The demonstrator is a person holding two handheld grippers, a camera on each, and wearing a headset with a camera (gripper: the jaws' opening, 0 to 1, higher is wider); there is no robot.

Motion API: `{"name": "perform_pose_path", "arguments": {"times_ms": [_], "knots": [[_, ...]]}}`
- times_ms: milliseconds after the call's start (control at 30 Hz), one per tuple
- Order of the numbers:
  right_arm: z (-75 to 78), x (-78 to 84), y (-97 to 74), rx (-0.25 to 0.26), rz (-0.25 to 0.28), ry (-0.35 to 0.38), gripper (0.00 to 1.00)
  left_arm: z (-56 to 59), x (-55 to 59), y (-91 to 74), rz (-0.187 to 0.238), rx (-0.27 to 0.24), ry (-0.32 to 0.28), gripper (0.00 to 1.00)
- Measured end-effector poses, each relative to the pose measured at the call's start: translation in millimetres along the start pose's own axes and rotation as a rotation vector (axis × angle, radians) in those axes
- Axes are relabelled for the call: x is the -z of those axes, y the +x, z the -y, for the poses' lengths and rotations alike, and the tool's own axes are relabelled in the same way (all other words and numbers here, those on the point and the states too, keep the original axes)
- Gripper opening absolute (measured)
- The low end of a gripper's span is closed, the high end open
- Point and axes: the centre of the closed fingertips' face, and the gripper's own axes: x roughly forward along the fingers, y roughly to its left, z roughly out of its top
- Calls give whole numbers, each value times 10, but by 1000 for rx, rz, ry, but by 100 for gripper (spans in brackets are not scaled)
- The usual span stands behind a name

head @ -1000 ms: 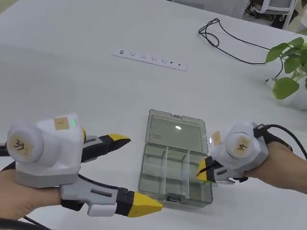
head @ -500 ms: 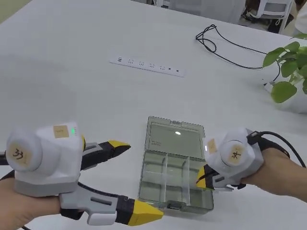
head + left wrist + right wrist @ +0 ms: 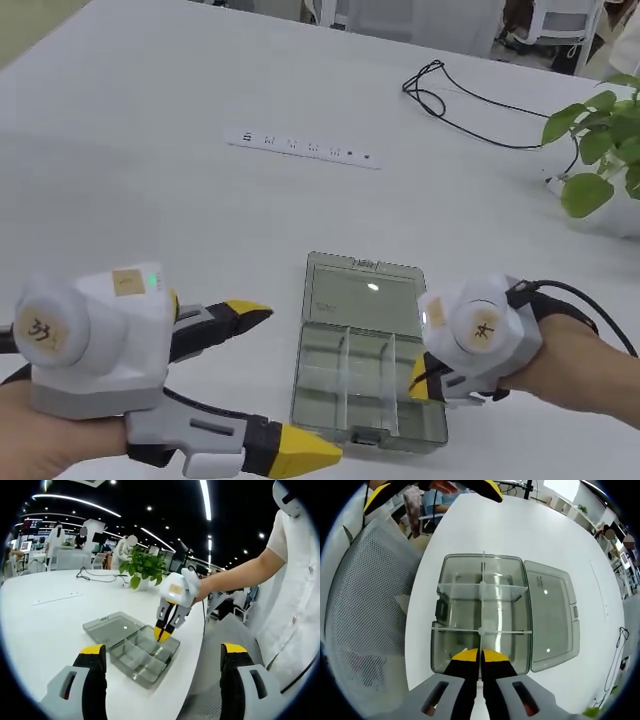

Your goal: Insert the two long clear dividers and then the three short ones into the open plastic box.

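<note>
The clear plastic box (image 3: pixel 318 392) lies open on the white table, its lid (image 3: pixel 365 290) folded back. Two clear dividers cross it (image 3: pixel 470 586), with shorter pieces along the middle line. My right gripper (image 3: pixel 424 378) is at the box's right end, shut on a short clear divider (image 3: pixel 482 639) standing in the nearest compartment. The right gripper view looks straight down its shut jaws (image 3: pixel 480 655) into the box (image 3: pixel 460 607). My left gripper (image 3: pixel 275 385) hovers left of the box, open and holding nothing. From the left gripper (image 3: pixel 162 650) I see the box (image 3: pixel 131 656) and the right gripper (image 3: pixel 161 634) dipping into it.
A white power strip (image 3: pixel 303 149) lies farther back on the table, a black cable (image 3: pixel 470 90) coils at the back right, and a potted plant (image 3: pixel 598 150) stands at the right edge. A mesh chair (image 3: pixel 365 605) sits just past the table's near edge.
The head camera has tilted a little, shifting the whole picture. My right gripper stays shut at the box's right end, slightly lower. The left gripper holds its place, still open.
</note>
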Motion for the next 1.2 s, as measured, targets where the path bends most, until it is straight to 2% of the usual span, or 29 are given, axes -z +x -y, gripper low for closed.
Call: {"name": "perform_pose_path", "arguments": {"times_ms": [100,267,600,800,1033,1167,1200], "knots": [[0,-1,11,7,3,-12,3,1,0,-12,-4,-2,3,97],[-7,-28,8,7,31,27,5,-7,33,-24,-18,-6,10,99],[15,-61,-171,44,91,77,14,-48,75,-45,-38,-15,22,100],[20,-76,-362,76,191,161,20,-69,77,-54,-46,-18,33,100],[-19,40,-538,122,260,242,27,-81,102,-64,-66,-21,49,100],[-38,108,-630,161,319,308,31,-112,122,-83,-73,-29,54,100],[-43,116,-658,174,347,339,33,-119,127,-88,-74,-31,55,100]]}}
